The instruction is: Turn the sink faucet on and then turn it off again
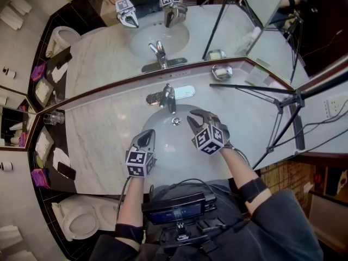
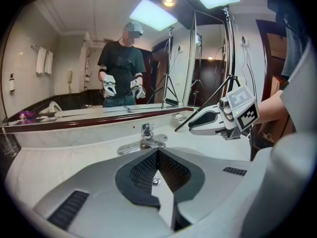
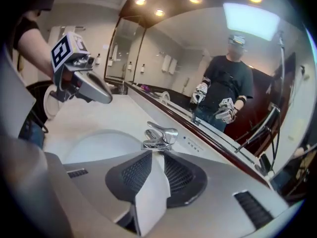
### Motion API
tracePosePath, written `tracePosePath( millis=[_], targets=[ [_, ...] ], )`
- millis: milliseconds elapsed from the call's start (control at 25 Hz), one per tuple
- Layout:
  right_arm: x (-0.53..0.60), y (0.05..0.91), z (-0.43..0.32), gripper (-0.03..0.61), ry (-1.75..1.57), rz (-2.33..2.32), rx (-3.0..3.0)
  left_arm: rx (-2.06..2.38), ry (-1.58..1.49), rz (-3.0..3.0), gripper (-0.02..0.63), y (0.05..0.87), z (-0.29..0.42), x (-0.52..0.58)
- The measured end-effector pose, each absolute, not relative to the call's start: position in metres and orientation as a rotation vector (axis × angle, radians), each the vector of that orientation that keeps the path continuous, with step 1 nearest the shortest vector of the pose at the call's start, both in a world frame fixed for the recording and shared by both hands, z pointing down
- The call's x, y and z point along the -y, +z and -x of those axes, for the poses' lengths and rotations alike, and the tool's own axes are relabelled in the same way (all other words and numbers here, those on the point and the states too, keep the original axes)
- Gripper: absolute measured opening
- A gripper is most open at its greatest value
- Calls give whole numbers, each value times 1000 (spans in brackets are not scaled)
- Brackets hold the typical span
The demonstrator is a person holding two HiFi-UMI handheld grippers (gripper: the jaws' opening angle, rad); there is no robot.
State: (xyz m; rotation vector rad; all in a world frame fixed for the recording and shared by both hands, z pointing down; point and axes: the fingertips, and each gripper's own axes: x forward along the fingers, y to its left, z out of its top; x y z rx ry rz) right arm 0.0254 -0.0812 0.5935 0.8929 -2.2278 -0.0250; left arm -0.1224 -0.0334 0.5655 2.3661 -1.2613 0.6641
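Right hand-held gripper (image 1: 197, 117) over bathroom sink (image 1: 168, 141)

Left tongs (image 1: 145, 137) closed, right tongs (image 1: 199, 117) slightly parted (both empty)

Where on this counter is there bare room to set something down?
Bare counter lies left of the basin, out to the glass, and right of it, up to the tripod leg. Behind the faucet the strip is narrow, with a soap dish at its right end. The left gripper and right gripper crowd the air over the basin.
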Motion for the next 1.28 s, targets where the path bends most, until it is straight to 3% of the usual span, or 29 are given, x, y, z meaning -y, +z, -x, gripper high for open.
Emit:
tracePosePath(
  millis=[160, 400, 1280],
  targets=[
    [96, 596, -2, 165, -251, -773, 2161, 1267, 654, -2357, 0, 571, 124, 37],
    [116, 604, 27, 214, -475, -658, 2083, 1265, 641, -2346, 0, 577, 125, 41],
    [165, 647, 91, 215, -737, -411, 1950, 1235, 643, -2321, 0, 590, 126, 64]
  ],
)
